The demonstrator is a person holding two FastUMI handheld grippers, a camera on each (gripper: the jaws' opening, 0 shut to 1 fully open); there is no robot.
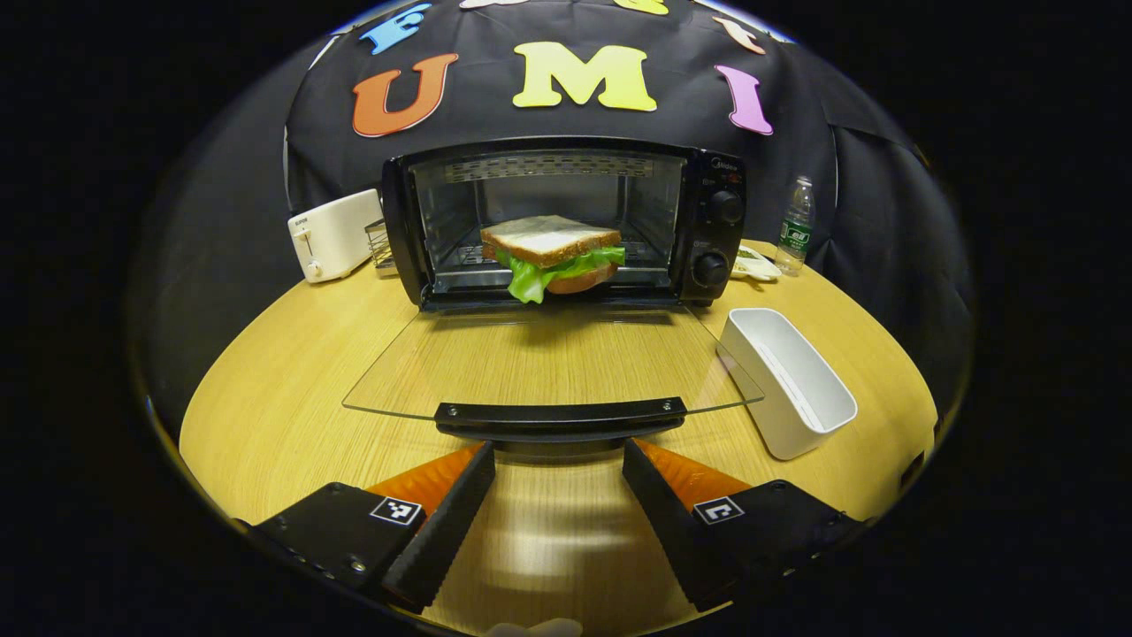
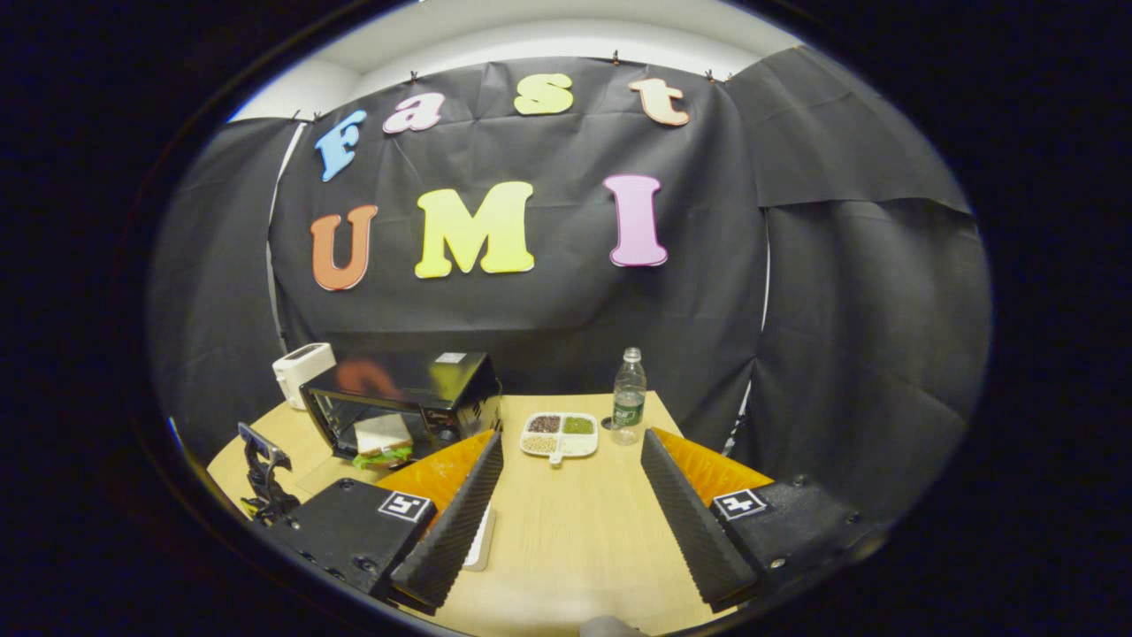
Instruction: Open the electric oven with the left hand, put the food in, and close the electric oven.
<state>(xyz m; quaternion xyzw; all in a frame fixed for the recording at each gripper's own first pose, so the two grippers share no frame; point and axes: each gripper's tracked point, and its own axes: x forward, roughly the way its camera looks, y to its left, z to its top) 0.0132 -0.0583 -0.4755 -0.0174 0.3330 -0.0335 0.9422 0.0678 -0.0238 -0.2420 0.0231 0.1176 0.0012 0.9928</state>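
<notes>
Left gripper view: the left gripper (image 1: 555,464) sits low over the wooden table (image 1: 292,389), fingers spread wide apart with nothing between them. Just ahead of the fingertips is the black handle (image 1: 561,414) of the oven's glass door (image 1: 548,363), which lies folded down flat and fully open. Beyond the door, straight ahead, the electric oven (image 1: 566,221) stands with its chamber exposed, and there's the sandwich (image 1: 553,257) inside on the rack, lettuce hanging over the front edge. To the gripper's right and near, a white rectangular tray (image 1: 791,380) rests on the table. Farther off on the left stands a white toaster (image 1: 332,234), and far right a water bottle (image 1: 796,226).

Right gripper view: the right gripper (image 2: 570,495) is raised above the table, fingers also well apart, holding nothing. Ahead of it lies a divided dish (image 2: 559,435) of grains, with the bottle just beyond and to the right. Off to its left is the oven, door down, sandwich visible inside, and the toaster behind it.
</notes>
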